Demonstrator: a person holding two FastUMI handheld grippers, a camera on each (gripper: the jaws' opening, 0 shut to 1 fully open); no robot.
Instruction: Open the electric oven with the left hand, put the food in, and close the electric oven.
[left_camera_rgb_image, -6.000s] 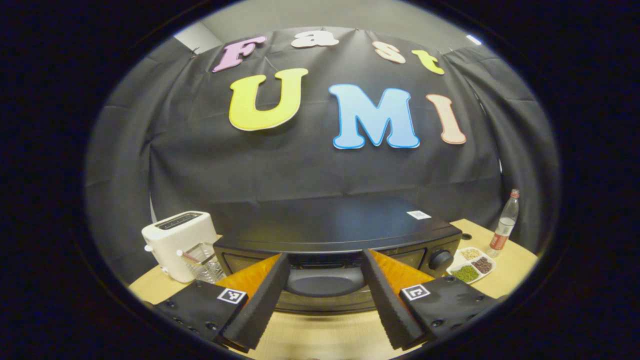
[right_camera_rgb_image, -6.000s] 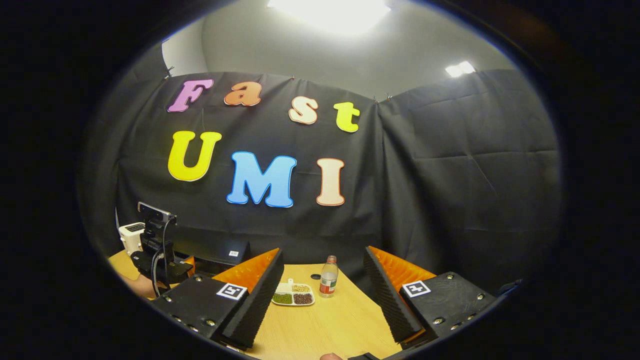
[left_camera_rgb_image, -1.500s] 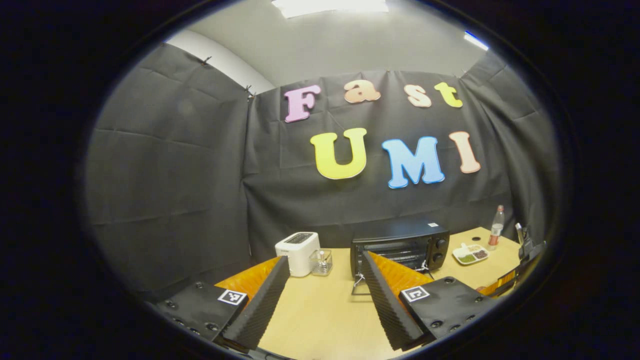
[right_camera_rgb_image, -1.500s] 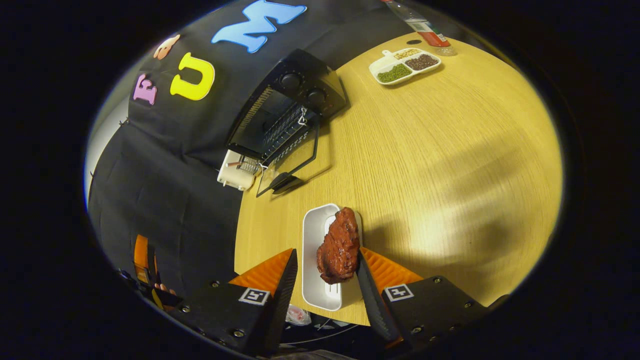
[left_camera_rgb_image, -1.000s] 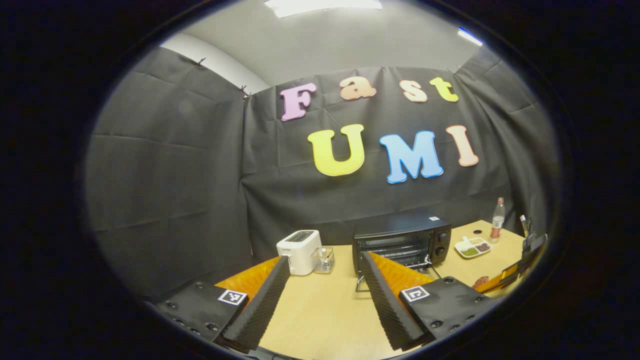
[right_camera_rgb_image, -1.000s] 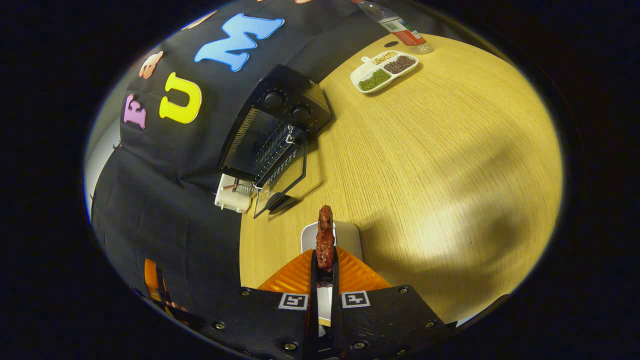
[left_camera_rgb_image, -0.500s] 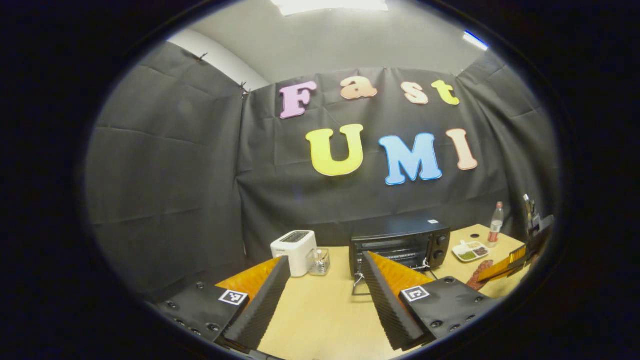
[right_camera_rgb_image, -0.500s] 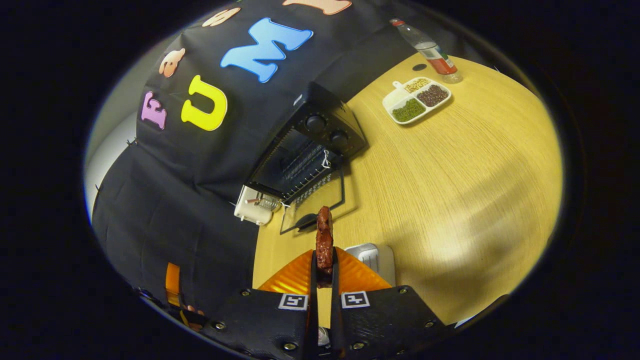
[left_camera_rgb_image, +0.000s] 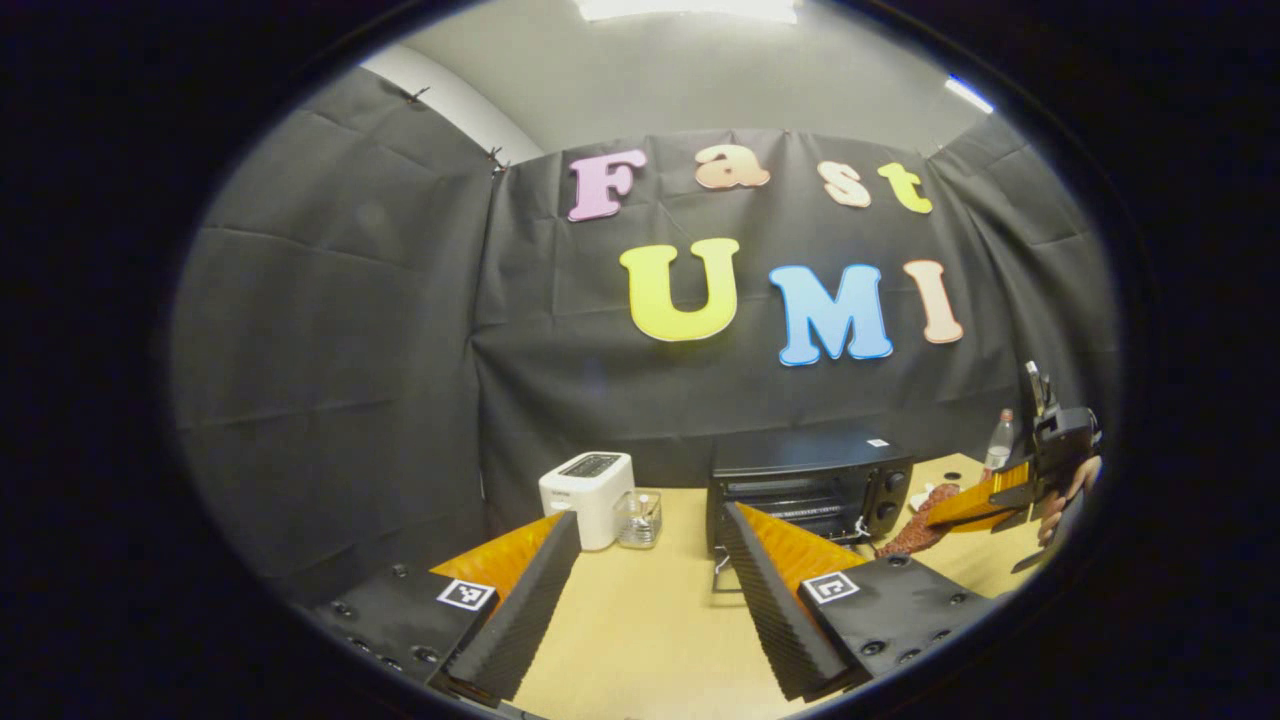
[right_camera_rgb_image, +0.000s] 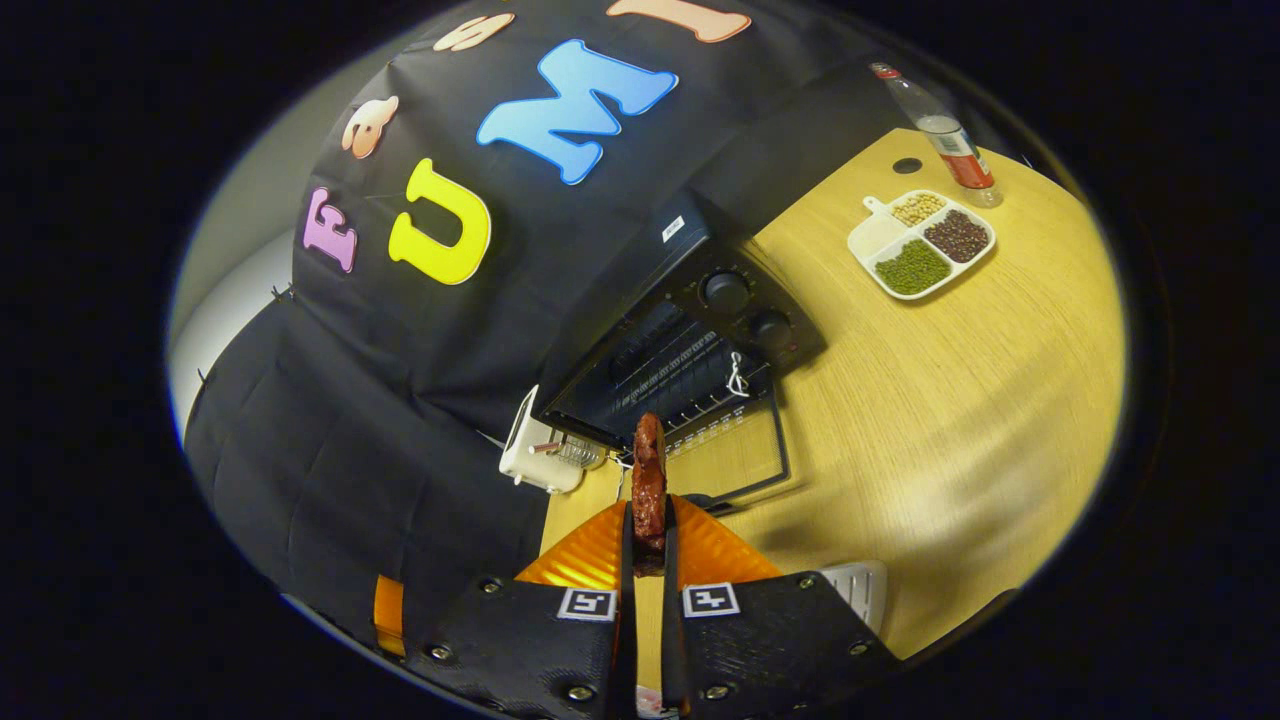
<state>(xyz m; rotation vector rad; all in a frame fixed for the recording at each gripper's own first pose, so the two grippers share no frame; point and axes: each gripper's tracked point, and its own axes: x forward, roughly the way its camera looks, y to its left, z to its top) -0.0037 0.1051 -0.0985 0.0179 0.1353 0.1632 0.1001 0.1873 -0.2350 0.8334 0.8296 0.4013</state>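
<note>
Half a second on and closer to the oven (right_camera_rgb_image: 690, 350): door down on the tabletop (right_camera_rgb_image: 950, 400), meat (right_camera_rgb_image: 648, 480) pinched in right claw (right_camera_rgb_image: 648, 545), just short of the rack. Left claw (left_camera_rgb_image: 650, 590) wide, empty, well back. Next up, probably sliding it in.

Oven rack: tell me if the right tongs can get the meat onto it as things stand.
Probably yes. The oven door hangs open and flat, the rack looks bare, and nothing lies between it and the meat pinched in the right tongs. The left tongs are open, back from the oven.
</note>
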